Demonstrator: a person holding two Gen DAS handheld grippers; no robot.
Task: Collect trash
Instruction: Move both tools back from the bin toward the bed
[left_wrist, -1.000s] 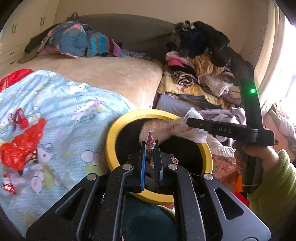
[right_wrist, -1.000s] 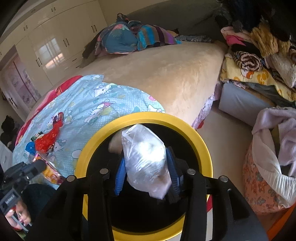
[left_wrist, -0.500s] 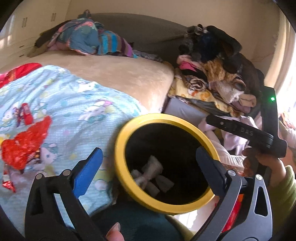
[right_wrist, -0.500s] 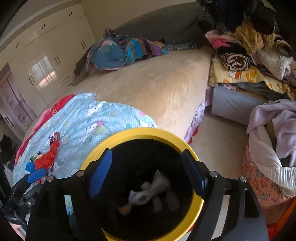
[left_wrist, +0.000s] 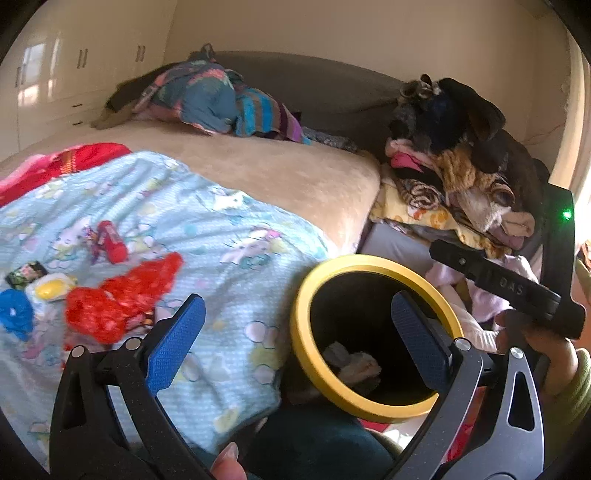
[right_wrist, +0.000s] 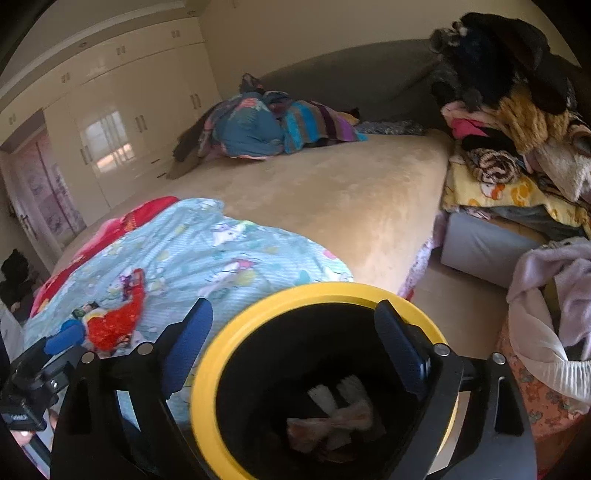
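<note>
A black bin with a yellow rim (left_wrist: 306, 295) (right_wrist: 295, 295) stands beside the bed, with white and pink trash (left_wrist: 351, 363) (right_wrist: 332, 417) at its bottom. My left gripper (left_wrist: 295, 347) is open and empty, over the bin's left rim and the blanket edge. My right gripper (right_wrist: 295, 350) is open and empty above the bin mouth; its body shows in the left wrist view (left_wrist: 506, 288). On the blue cartoon blanket (left_wrist: 221, 240) lie a red wrapper (left_wrist: 122, 295), a red tube (left_wrist: 112, 242), a yellow-white wrapper (left_wrist: 48, 290) and a blue piece (left_wrist: 14, 314).
The beige bed (right_wrist: 332, 192) holds a heap of coloured clothes (right_wrist: 266, 125) at its far end. A tall pile of clothes (right_wrist: 517, 129) sits on a grey box at right. A laundry basket (right_wrist: 546, 332) stands at far right. Wardrobes (right_wrist: 122, 122) line the left wall.
Both grippers opened and dropped their trash, the plastic bag and small wrapper, into the bin. Both then pulled back and up; the left view has swung left toward the blanket.
</note>
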